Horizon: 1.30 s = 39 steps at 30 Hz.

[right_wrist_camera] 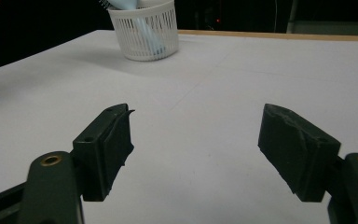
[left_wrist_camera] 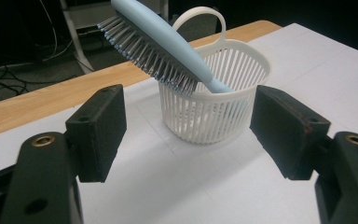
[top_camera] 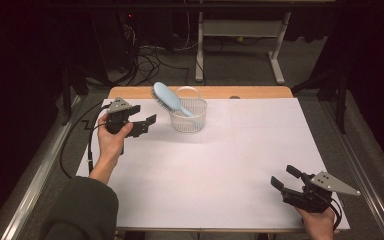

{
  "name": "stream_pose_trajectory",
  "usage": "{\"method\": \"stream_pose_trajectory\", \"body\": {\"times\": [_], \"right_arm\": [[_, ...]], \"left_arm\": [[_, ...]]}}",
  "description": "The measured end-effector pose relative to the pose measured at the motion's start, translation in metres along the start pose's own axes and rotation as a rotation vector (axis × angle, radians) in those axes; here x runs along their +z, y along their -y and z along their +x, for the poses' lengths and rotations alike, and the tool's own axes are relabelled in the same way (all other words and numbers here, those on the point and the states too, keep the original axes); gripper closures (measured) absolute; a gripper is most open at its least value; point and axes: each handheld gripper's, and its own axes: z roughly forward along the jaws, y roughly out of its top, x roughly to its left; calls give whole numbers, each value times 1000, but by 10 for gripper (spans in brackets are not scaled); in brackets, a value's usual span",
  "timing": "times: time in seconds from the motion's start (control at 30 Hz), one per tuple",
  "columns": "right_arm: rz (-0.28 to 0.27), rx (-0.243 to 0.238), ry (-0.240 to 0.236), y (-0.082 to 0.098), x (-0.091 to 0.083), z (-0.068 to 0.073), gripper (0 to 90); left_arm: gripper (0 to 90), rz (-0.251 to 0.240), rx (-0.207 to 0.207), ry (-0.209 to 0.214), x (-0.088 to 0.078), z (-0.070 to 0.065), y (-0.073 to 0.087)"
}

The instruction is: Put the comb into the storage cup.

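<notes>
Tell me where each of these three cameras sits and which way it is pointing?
High view: above the person's side, looking forward and down on the white table; both forearms, the left gripper and right gripper show.
Left gripper view: rides the left gripper, facing the white basket holding a blue hairbrush; its two black jaws stand apart.
Right gripper view: rides the right gripper, low, looking across the table toward the far basket; its jaws stand apart.
All three share the basket and hairbrush.

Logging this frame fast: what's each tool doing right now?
Left tool: open, holding nothing, beside the basket.
Right tool: open, holding nothing.
</notes>
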Motion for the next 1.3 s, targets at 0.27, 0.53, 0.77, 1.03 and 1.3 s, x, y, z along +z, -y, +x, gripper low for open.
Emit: {"method": "stream_pose_trajectory", "body": {"times": [0.27,0.53,0.77,1.03,1.3], "right_arm": [[1,0,-2,0,0,0,262],[1,1,1,0,0,0,262],[-1,3,3,0,0,0,262],[-4,4,4,0,-1,0,262],[-3,4,6,0,-1,0,262]], "left_arm": [[276,-8,2,1,-5,-1,0],[272,-12,8,-1,-11,-1,1],[272,-15,14,-2,-14,-1,2],[272,-16,14,-5,-19,-2,5],[272,-21,24,0,-24,-4,6]]}}
